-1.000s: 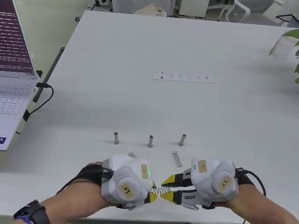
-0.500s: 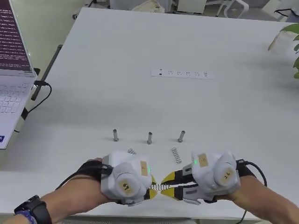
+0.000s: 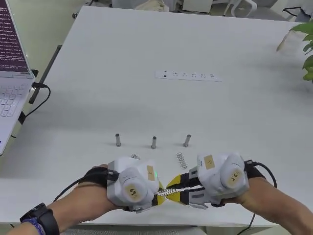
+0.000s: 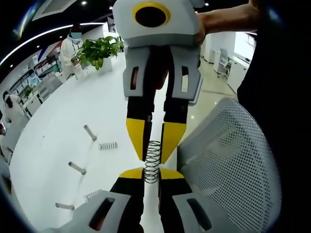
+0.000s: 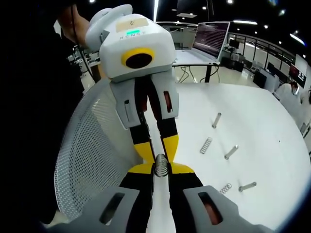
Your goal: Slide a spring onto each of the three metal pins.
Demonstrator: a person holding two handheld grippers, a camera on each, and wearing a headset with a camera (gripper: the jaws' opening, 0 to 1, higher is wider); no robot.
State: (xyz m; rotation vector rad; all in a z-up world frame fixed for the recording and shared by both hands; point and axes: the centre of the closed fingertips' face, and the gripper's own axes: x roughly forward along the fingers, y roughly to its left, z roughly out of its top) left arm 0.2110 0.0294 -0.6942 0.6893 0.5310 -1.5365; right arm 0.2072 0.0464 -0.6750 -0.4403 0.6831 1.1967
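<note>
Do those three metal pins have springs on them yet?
No, bare: all three pins stand uncovered; two springs lie beside them.

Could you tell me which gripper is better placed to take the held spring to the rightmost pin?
Probably the right gripper: it grips the spring and sits nearer that pin than the left gripper.

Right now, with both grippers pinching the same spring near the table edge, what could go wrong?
1. The spring is pinched between the left gripper and right gripper near the table edge; if one slips, it may fly off toward the mesh chair.
2. Pulling apart could stretch it.
3. Moving in could knock the loose spring or a pin.
</note>
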